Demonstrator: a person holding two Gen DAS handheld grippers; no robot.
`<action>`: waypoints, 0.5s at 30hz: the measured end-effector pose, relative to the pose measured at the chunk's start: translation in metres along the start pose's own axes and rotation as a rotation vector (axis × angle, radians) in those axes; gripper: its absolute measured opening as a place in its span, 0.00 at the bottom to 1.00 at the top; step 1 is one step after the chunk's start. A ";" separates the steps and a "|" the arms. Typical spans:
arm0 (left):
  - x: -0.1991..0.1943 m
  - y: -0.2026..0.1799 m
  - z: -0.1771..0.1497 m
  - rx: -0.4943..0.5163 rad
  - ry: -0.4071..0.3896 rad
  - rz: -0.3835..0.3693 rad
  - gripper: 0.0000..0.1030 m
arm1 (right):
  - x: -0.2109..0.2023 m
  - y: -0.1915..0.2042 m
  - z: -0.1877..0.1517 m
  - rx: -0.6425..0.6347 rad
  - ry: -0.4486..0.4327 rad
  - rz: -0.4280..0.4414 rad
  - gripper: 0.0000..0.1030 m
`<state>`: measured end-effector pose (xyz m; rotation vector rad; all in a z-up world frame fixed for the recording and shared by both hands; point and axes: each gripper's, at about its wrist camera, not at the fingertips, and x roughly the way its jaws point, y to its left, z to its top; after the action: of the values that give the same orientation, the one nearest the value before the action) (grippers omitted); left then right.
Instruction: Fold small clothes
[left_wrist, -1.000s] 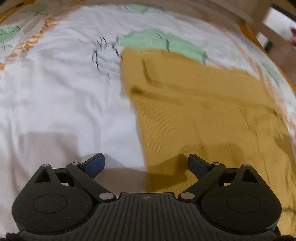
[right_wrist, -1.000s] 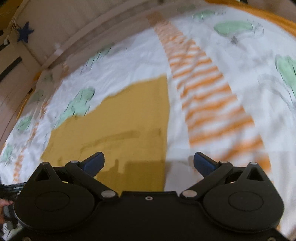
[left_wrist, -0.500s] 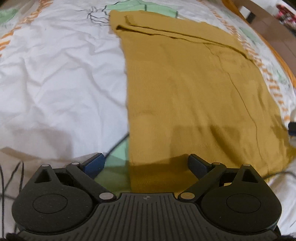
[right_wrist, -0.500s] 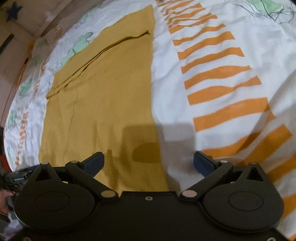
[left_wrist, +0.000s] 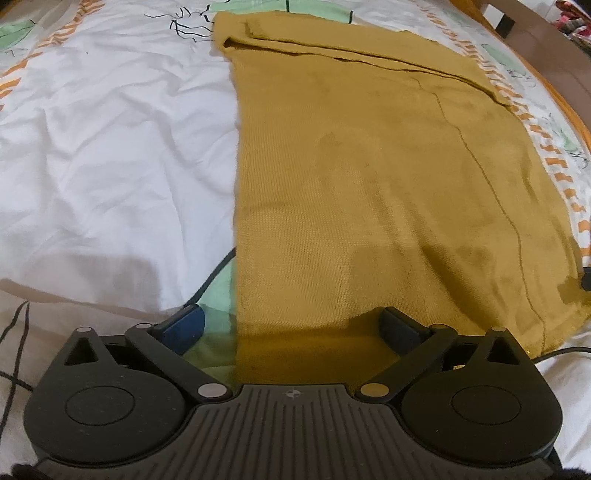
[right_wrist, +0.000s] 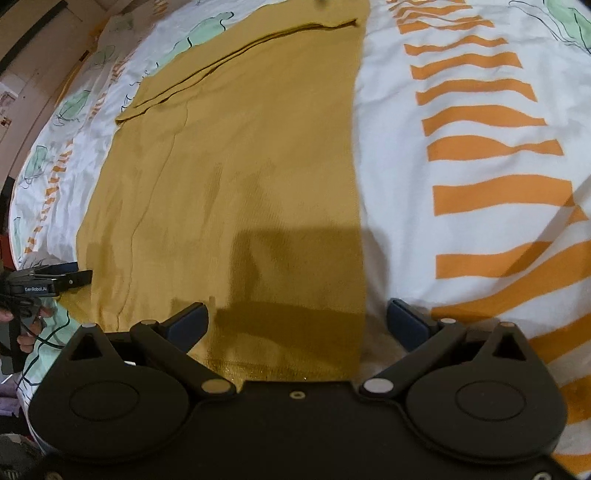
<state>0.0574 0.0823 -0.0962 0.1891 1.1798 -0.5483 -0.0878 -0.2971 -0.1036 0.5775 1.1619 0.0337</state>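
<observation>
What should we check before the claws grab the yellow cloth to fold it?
1. Left claw open: ok, its fingers stand wide apart.
2. Right claw open: ok, also wide apart.
3. Yellow cloth lying flat on the bedsheet: ok, mostly smooth, with one long crease and a folded strip at the far end.
4. Each claw lined up with a near corner: ok, the left one straddles the cloth's left edge, the right one its right edge.
5. Cloth already between the fingers: cannot tell, the near hem is hidden under the claw bodies.
6. Black cable clear of the cloth: not ok, it lies right by the near corner.
</observation>
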 end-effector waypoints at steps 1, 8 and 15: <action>-0.002 0.000 -0.002 0.000 -0.002 -0.010 0.99 | -0.001 -0.002 -0.001 0.001 0.001 0.015 1.00; -0.017 -0.006 -0.019 0.030 -0.021 -0.087 0.96 | -0.006 0.001 -0.005 -0.028 0.037 0.108 1.00; -0.020 0.000 -0.019 -0.016 -0.050 -0.073 0.71 | -0.008 0.001 -0.006 -0.026 0.034 0.115 0.96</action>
<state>0.0359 0.0965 -0.0851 0.1179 1.1457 -0.6041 -0.0957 -0.2966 -0.0985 0.6223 1.1585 0.1566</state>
